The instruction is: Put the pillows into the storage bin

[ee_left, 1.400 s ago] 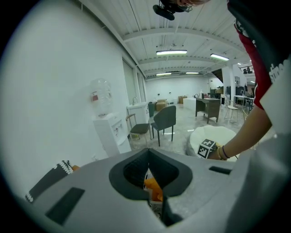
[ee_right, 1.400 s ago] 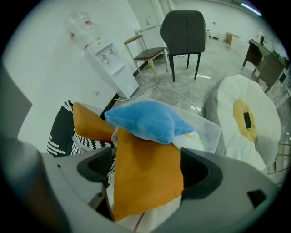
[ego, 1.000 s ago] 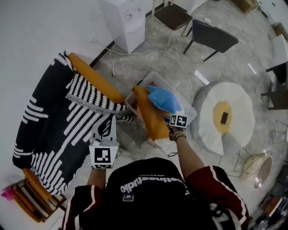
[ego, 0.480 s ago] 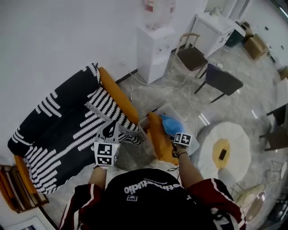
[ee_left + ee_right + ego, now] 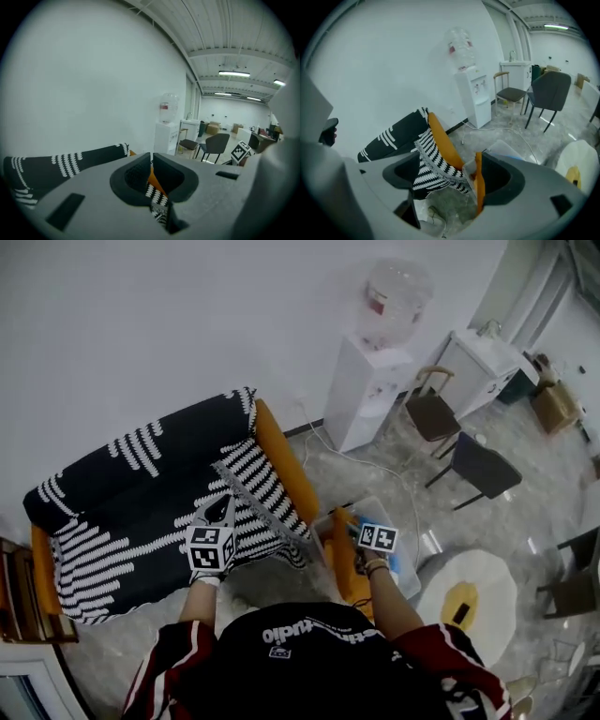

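A clear storage bin (image 5: 367, 513) stands on the floor by the sofa's right end. An orange pillow (image 5: 347, 563) stands on edge in it, and a blue pillow (image 5: 520, 158) lies behind. My right gripper (image 5: 361, 545) hovers over the bin. Its jaws have just been closing a little but stand wide apart, with nothing between them; the orange pillow's edge (image 5: 479, 187) shows beyond the right jaw. My left gripper (image 5: 222, 514) is shut and empty above the striped throw (image 5: 141, 493) on the orange sofa (image 5: 281, 460). In the left gripper view its jaws meet at the gripper (image 5: 151, 161).
A water dispenser (image 5: 370, 390) stands against the wall right of the sofa, with a cable (image 5: 511, 132) trailing across the floor. Chairs (image 5: 478, 470) and a round white pouf (image 5: 469, 592) are to the right. A wooden side table (image 5: 14, 596) is at the sofa's left end.
The head view has swung toward the sofa and wall. My right gripper has lifted off the pillows in the bin. My left gripper has moved over the sofa's throw.
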Tool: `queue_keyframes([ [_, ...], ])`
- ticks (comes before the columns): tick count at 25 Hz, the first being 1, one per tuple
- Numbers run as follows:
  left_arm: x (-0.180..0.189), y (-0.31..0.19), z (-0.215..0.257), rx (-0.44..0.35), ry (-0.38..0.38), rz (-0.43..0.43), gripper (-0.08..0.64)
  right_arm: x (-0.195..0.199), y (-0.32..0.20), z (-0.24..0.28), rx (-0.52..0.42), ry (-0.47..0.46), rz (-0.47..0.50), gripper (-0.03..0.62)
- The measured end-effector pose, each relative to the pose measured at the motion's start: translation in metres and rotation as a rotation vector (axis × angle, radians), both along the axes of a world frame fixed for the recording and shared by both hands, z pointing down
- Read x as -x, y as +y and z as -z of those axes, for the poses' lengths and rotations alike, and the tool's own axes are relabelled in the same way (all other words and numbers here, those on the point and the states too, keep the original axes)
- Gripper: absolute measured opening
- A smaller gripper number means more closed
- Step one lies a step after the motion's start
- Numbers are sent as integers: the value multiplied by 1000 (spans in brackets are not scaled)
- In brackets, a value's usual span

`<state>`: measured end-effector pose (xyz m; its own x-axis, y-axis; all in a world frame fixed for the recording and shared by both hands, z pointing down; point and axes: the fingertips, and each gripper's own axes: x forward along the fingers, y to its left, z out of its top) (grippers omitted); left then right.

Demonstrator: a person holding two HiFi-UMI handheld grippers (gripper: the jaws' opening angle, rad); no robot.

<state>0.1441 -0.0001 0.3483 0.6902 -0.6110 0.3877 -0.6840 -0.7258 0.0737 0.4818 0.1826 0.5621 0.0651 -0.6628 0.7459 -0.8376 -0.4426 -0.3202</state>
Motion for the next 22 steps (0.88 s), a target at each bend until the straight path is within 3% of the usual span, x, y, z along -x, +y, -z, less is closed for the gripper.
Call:
queue_keyframes([
  [8, 100, -34, 13, -7, 37, 173, 6, 93, -111, 74, -160, 45, 252, 380],
  [16, 206, -47, 29, -46, 32, 267, 5, 239, -197, 157, -345, 24, 520, 319],
  [22, 287, -62, 68, -127, 66, 328, 6, 341, -235, 238, -548, 23, 628, 251],
])
